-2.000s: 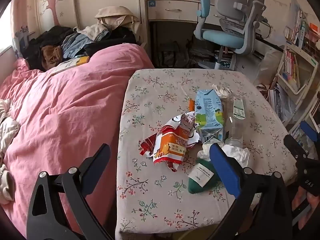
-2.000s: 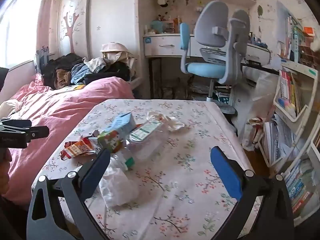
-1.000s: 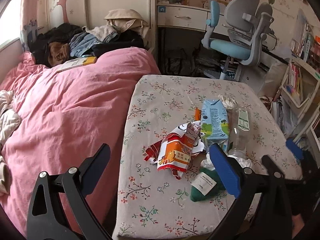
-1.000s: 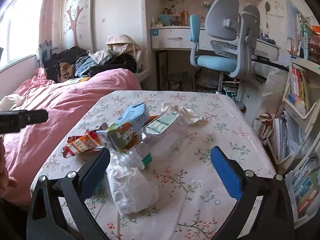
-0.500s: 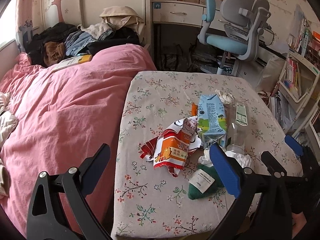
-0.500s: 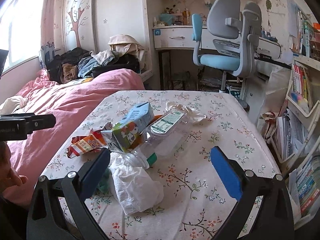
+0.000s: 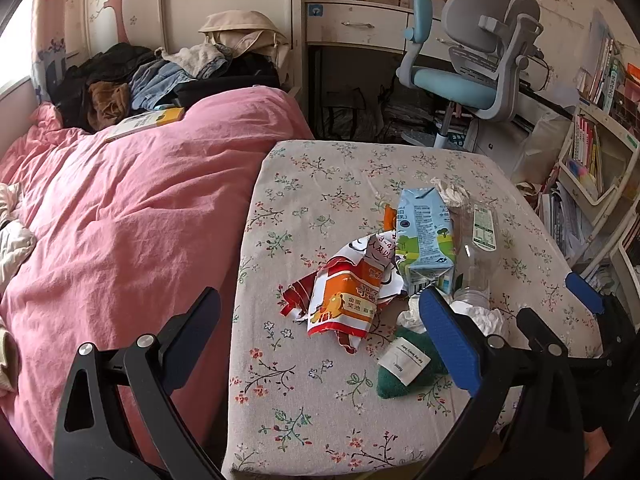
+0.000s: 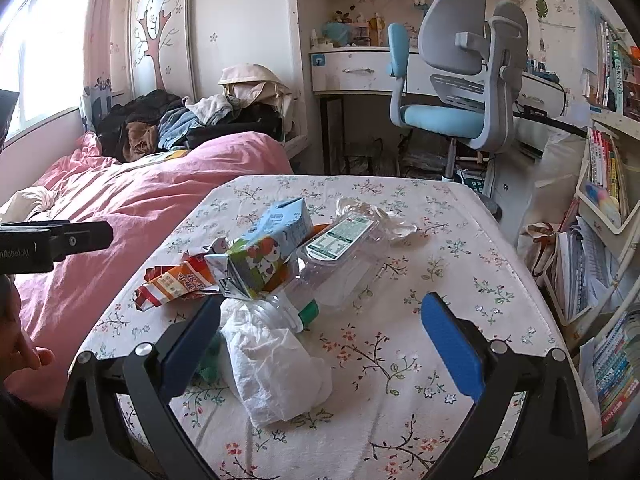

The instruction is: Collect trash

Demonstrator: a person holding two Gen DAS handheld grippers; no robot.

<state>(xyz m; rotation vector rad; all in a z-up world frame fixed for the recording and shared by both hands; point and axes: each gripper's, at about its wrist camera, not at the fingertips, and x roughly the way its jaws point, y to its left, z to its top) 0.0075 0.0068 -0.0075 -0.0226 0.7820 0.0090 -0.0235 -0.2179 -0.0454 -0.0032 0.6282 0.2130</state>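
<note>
**Two spread grippers over a heap of trash**

Two views, one heap. In the left wrist view the left gripper (image 7: 320, 328) hangs over the near left edge of the desk (image 7: 312, 184), jaws spread wide and holding nothing. The trash lies right of centre: an orange wrapper (image 7: 344, 300), a blue carton (image 7: 424, 236) lying flat, a clear bottle (image 7: 478, 248) just beside it, white tissue (image 7: 480, 316) and a green pouch (image 7: 404, 364) with a white label. The right gripper (image 7: 560, 304) shows at the desk's right edge. A pink bed (image 7: 120, 216) lies to the left.

In the right wrist view the right gripper (image 8: 320, 328) has its jaws spread too, around the tissue (image 8: 276, 364) without touching it. Only here do the bottle's (image 8: 340, 260) green cap (image 8: 308, 314) and empty inside show; the carton (image 8: 272, 248) leans on the bottle. The pouch (image 8: 210, 360) is mostly hidden.
</note>
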